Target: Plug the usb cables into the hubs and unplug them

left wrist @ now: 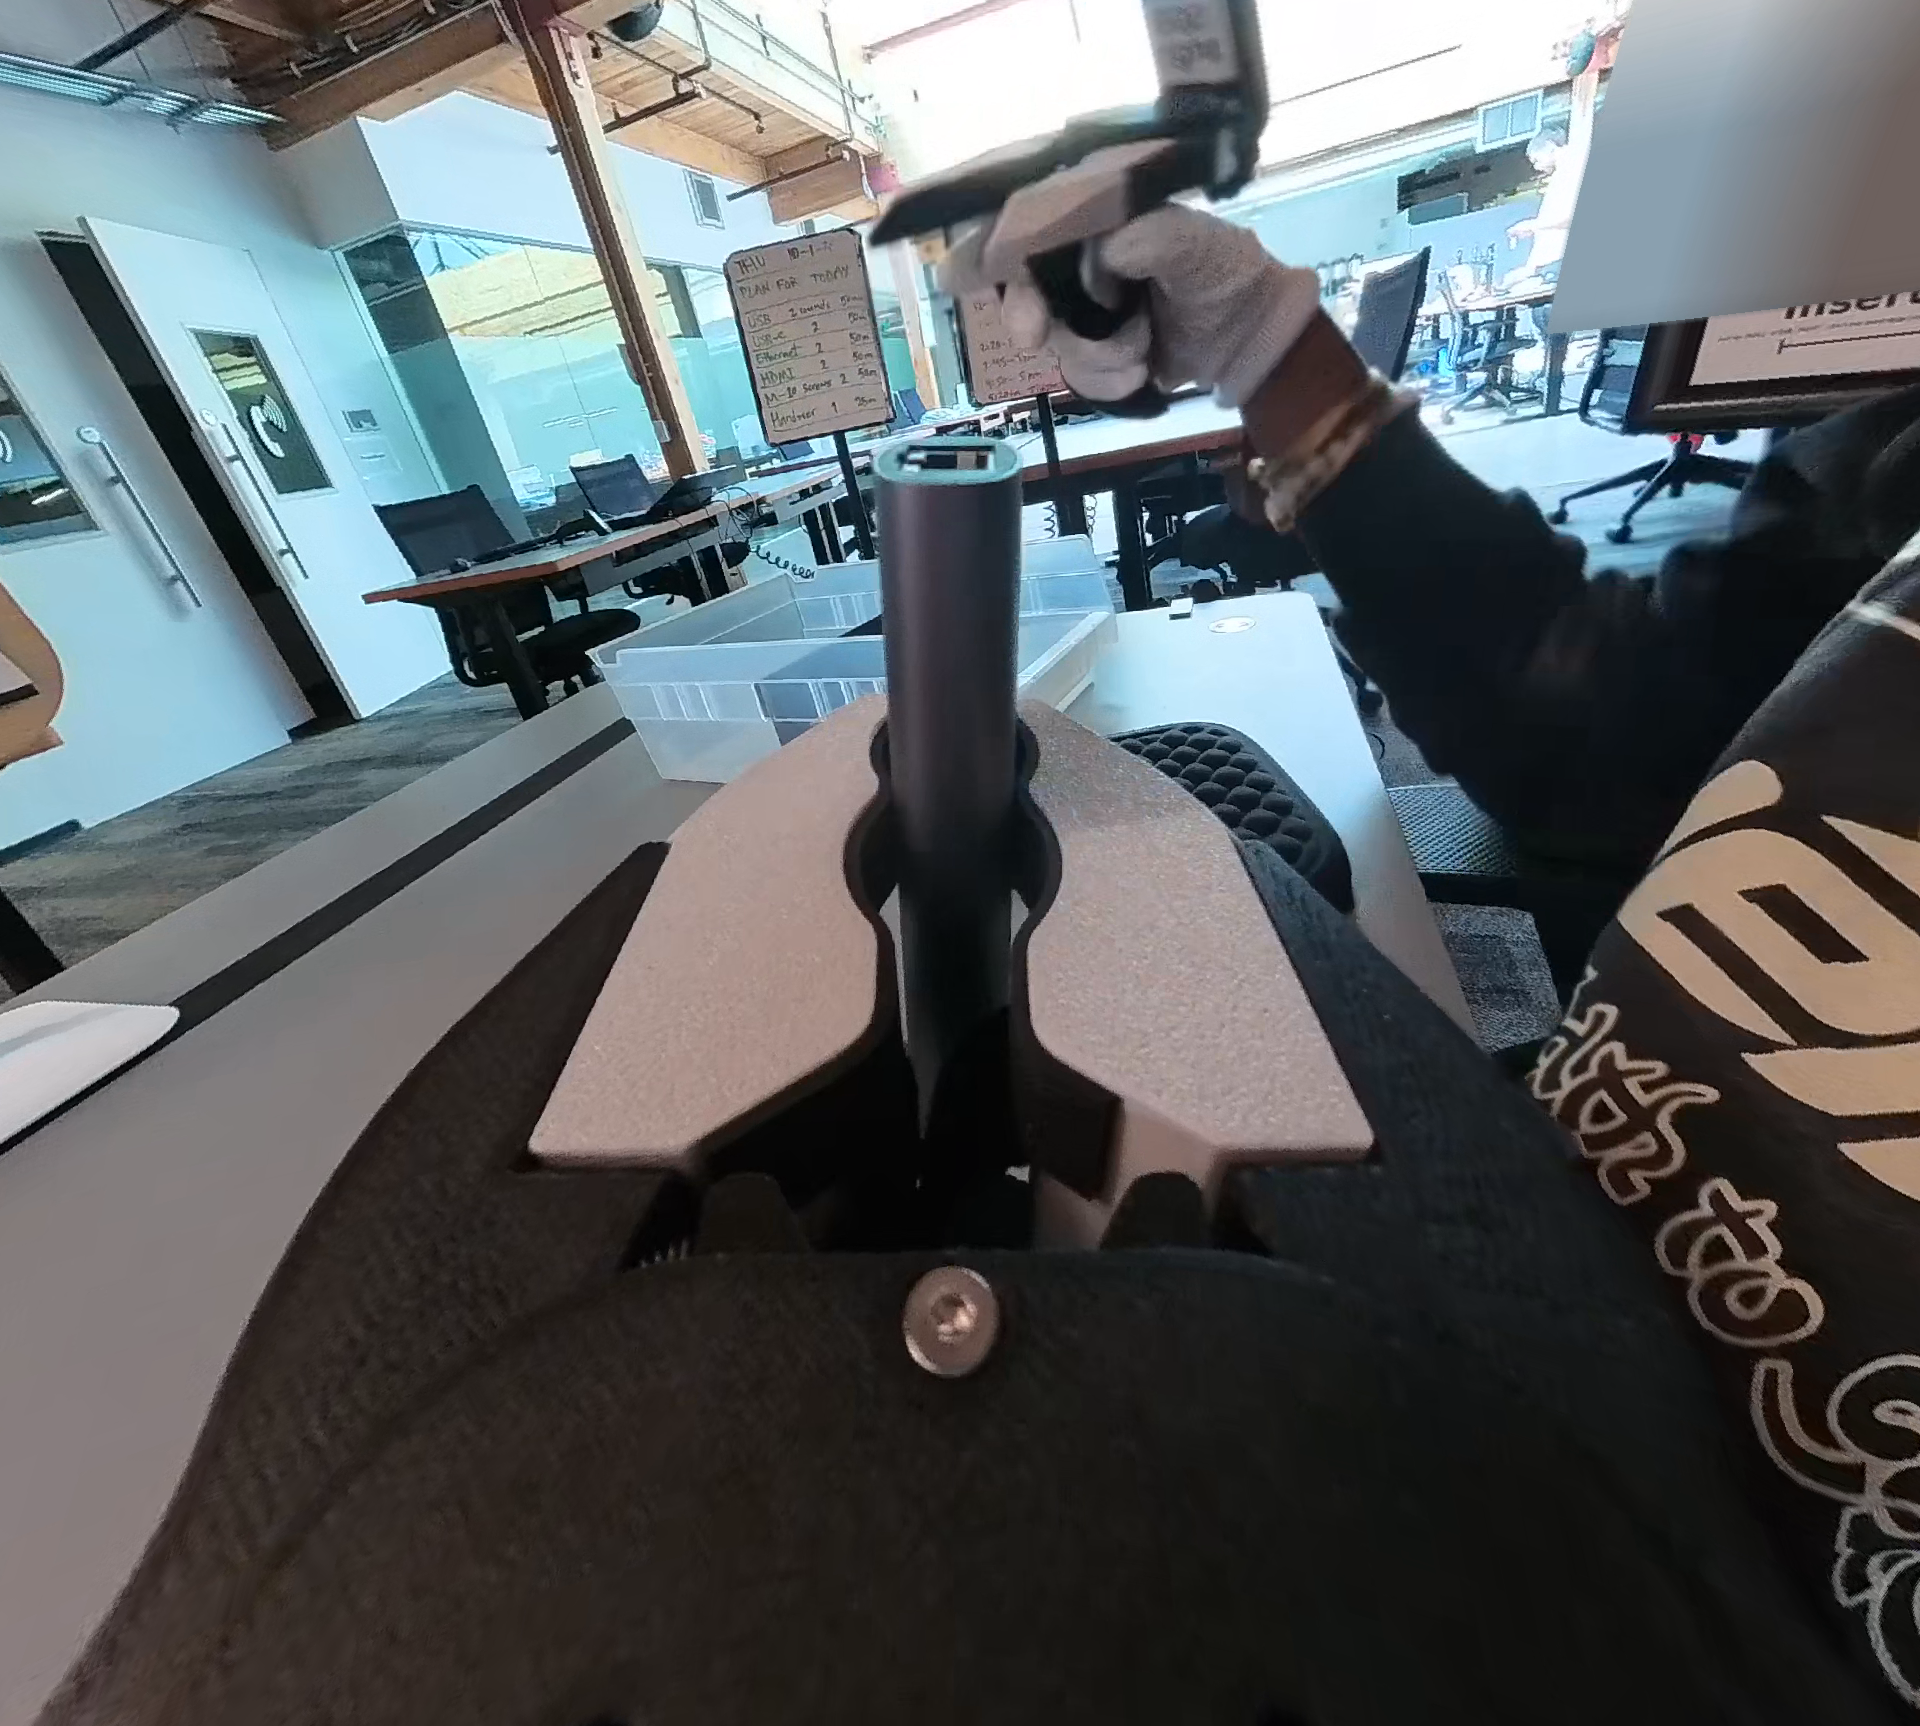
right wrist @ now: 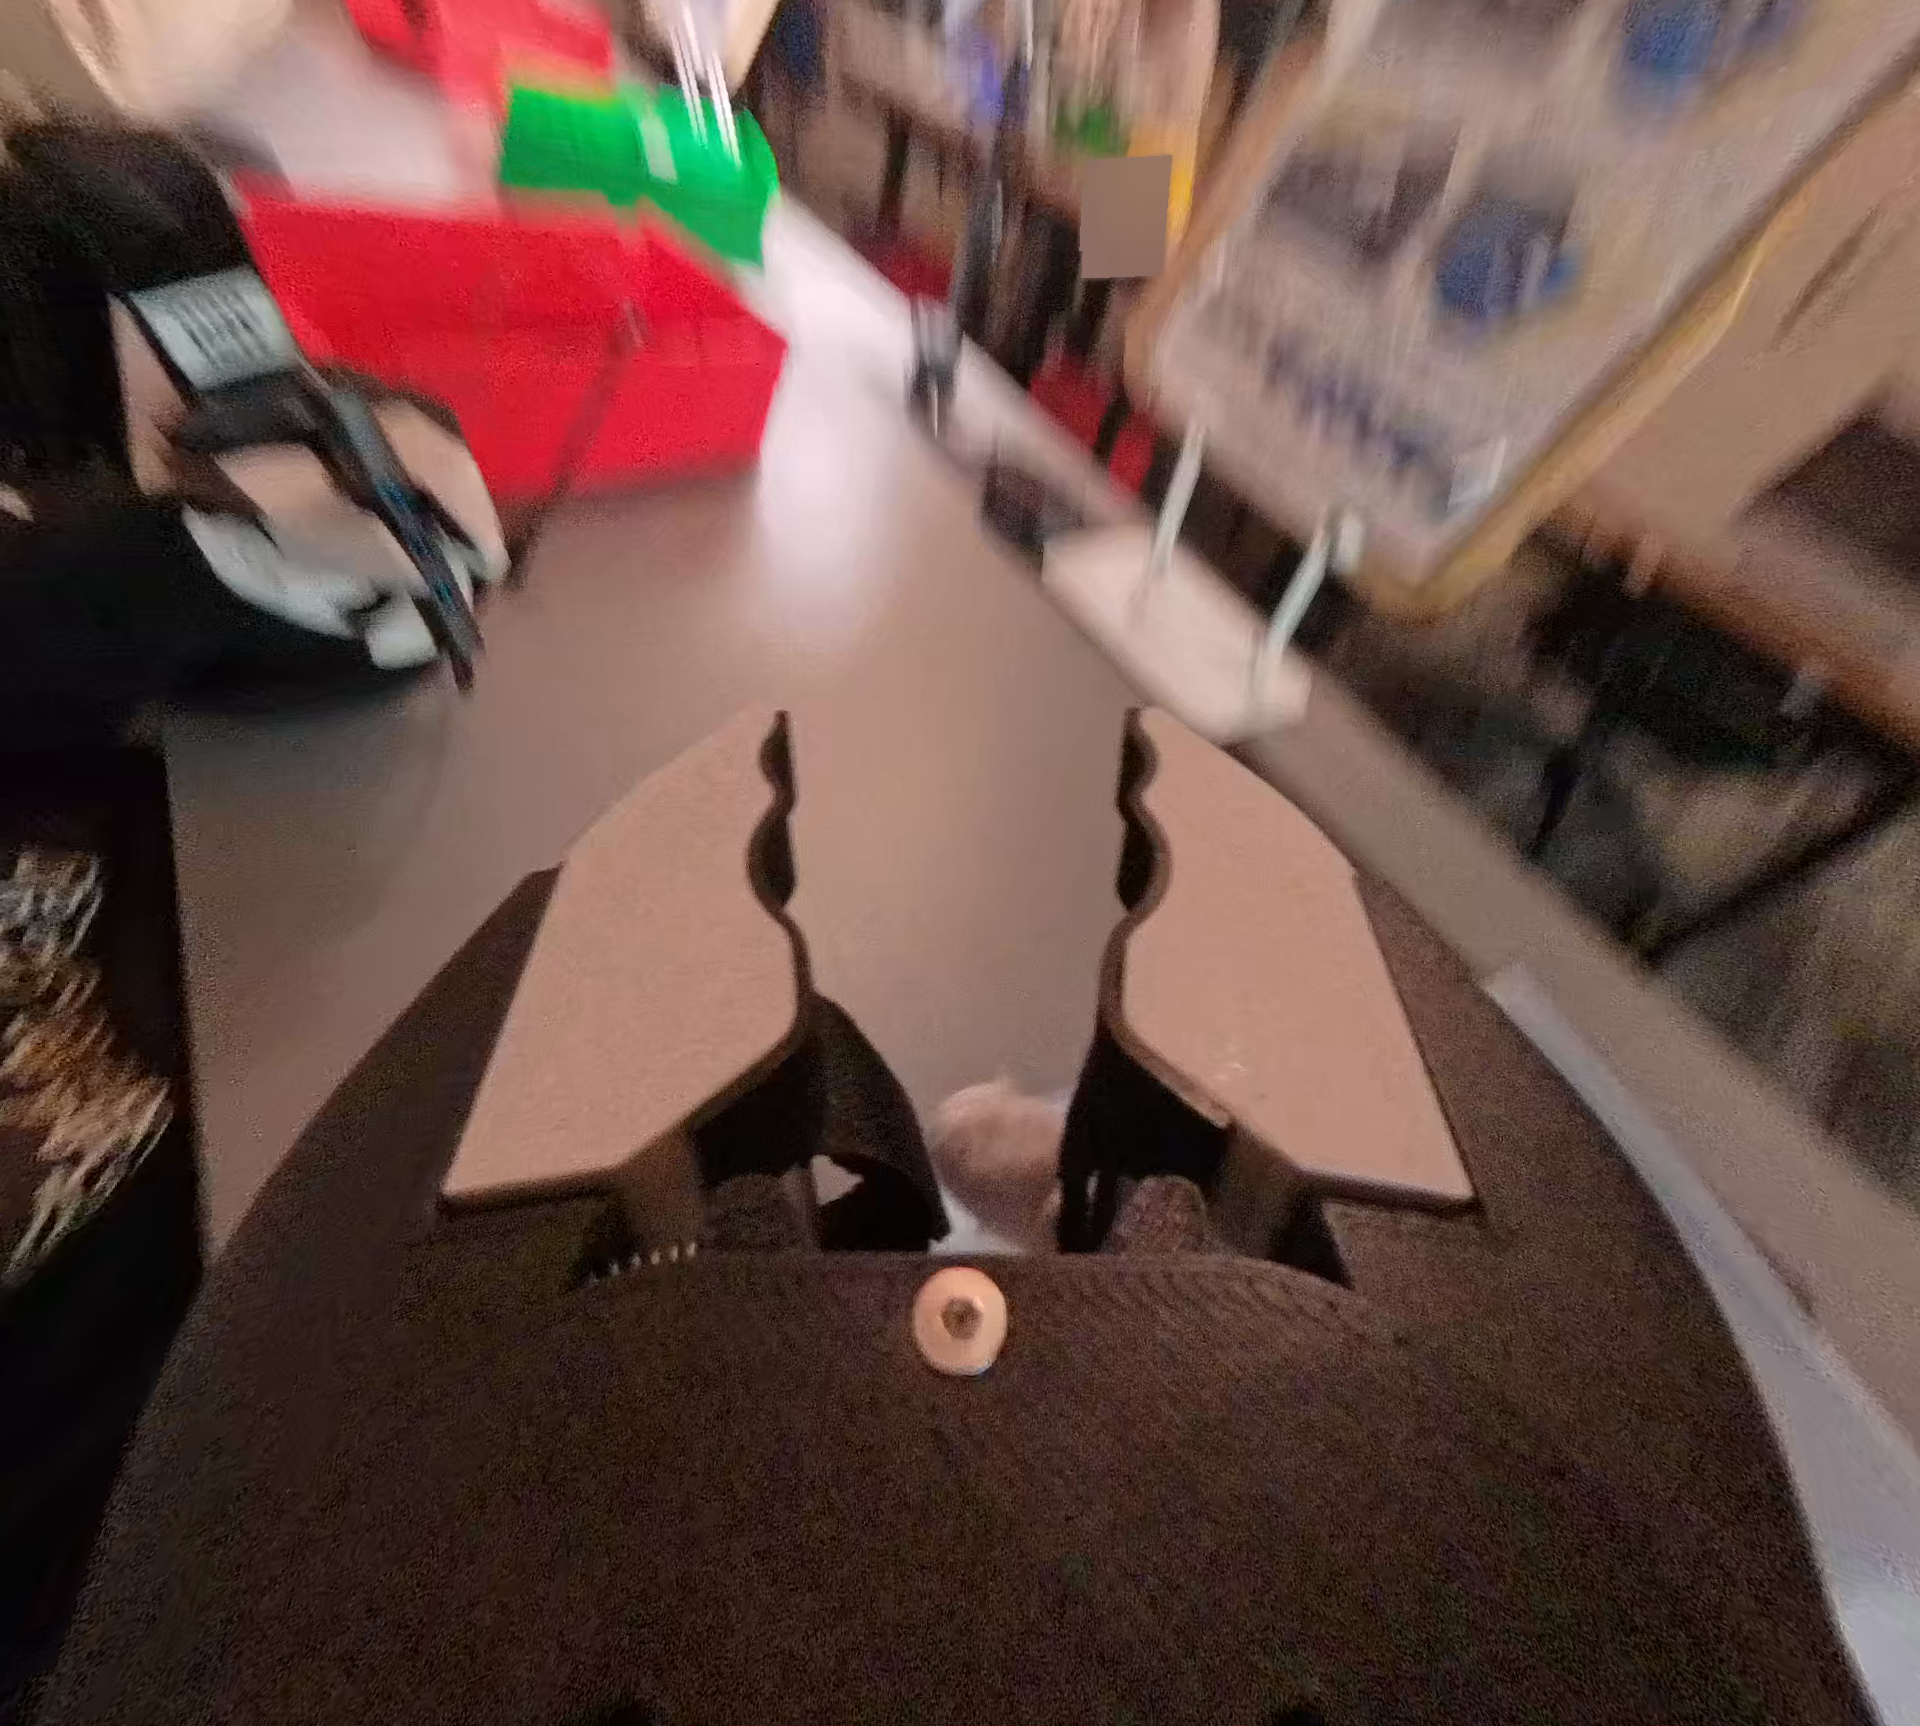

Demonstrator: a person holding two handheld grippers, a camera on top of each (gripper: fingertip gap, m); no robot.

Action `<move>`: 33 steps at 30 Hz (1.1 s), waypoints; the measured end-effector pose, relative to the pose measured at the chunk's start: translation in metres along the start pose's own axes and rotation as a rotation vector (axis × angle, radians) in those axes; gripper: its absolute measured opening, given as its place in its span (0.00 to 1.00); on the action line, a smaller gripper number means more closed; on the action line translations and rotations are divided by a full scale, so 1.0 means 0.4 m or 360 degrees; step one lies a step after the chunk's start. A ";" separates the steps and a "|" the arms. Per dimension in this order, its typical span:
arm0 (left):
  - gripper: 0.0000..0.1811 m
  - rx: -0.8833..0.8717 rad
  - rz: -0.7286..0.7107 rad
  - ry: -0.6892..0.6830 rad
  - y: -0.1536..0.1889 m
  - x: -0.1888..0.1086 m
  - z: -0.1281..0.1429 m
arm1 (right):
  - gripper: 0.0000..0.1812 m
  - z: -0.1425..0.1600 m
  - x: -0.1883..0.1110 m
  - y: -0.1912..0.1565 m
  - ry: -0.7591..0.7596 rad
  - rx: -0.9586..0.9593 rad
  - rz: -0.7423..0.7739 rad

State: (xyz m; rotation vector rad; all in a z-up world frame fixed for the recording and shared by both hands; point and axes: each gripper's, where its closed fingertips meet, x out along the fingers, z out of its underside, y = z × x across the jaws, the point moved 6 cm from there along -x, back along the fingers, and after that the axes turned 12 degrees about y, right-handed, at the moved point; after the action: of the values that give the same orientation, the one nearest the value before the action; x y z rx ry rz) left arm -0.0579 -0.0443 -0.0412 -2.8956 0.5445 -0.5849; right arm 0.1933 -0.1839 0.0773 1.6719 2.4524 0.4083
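left tool [left wrist: 951, 741] gripping hub [left wrist: 943, 637], bins [right wrist: 520, 294] blurred

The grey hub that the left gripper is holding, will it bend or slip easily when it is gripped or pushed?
The grey hub looks like a rigid metal bar, so it probably will not bend. Its smooth finish may slip, though it sits in the notches of the left gripper. It sticks out far past the fingers, so pushing a plug into its end could tilt it.

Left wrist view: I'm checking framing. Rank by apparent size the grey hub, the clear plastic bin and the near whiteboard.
1. Clear plastic bin
2. Grey hub, though it is nearest the camera
3. Whiteboard, farthest away
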 end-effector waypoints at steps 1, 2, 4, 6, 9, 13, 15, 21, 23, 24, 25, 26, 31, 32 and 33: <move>0.09 0.0004 0.0001 -0.0001 0.001 0.000 0.000 | 0.40 -0.019 -0.002 -0.035 0.0234 -0.0112 0.0027; 0.09 0.0010 0.0002 -0.0003 0.003 0.000 -0.001 | 0.41 -0.043 -0.003 -0.062 0.0465 -0.0257 0.0091; 0.09 0.0037 0.0010 0.0001 0.009 0.000 -0.004 | 0.46 -0.105 0.010 -0.109 0.0774 -0.0550 0.0186; 0.09 0.0057 0.0011 -0.0005 0.012 0.000 -0.003 | 0.53 -0.129 0.039 -0.169 0.0807 -0.0646 0.0136; 0.09 0.0082 0.0014 -0.0033 0.016 0.001 0.001 | 0.72 -0.132 0.103 -0.276 0.0857 -0.0664 -0.0170; 0.09 0.0136 0.0021 -0.0067 0.024 0.002 0.007 | 0.72 -0.078 0.206 -0.350 0.0728 -0.0636 -0.0388; 0.09 0.0178 0.0032 -0.0089 0.030 0.003 0.010 | 0.65 -0.039 0.252 -0.379 0.0657 -0.0549 -0.0542; 0.09 0.0371 0.0108 -0.0199 0.054 0.014 0.028 | 0.24 0.055 0.322 -0.454 0.0446 -0.0456 -0.0938; 0.09 0.0424 0.0140 -0.0233 0.062 0.017 0.034 | 0.17 0.076 0.329 -0.466 0.0382 -0.0512 -0.0988; 0.09 0.0445 0.0151 -0.0249 0.065 0.018 0.037 | 0.15 0.083 0.331 -0.468 0.0352 -0.0534 -0.0990; 0.09 0.0461 0.0162 -0.0258 0.068 0.019 0.039 | 0.15 0.089 0.333 -0.469 0.0314 -0.0558 -0.0989; 0.09 0.0468 0.0167 -0.0259 0.069 0.020 0.039 | 0.13 0.093 0.332 -0.469 0.0286 -0.0591 -0.0991; 0.10 0.0556 0.0153 -0.0300 0.071 0.025 0.048 | 0.10 0.097 0.320 -0.480 0.0210 -0.0811 -0.1023; 0.11 0.0585 0.0126 -0.0282 0.068 0.026 0.047 | 0.10 0.096 0.318 -0.482 0.0203 -0.0870 -0.1008; 0.13 0.0627 0.0076 -0.0240 0.063 0.025 0.041 | 0.09 0.091 0.317 -0.481 0.0204 -0.0924 -0.0969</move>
State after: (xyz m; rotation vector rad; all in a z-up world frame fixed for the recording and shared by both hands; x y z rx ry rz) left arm -0.0510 -0.0702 -0.0576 -2.5207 0.4211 -0.4076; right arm -0.0147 -0.1270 -0.0116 0.6579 2.4275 1.0186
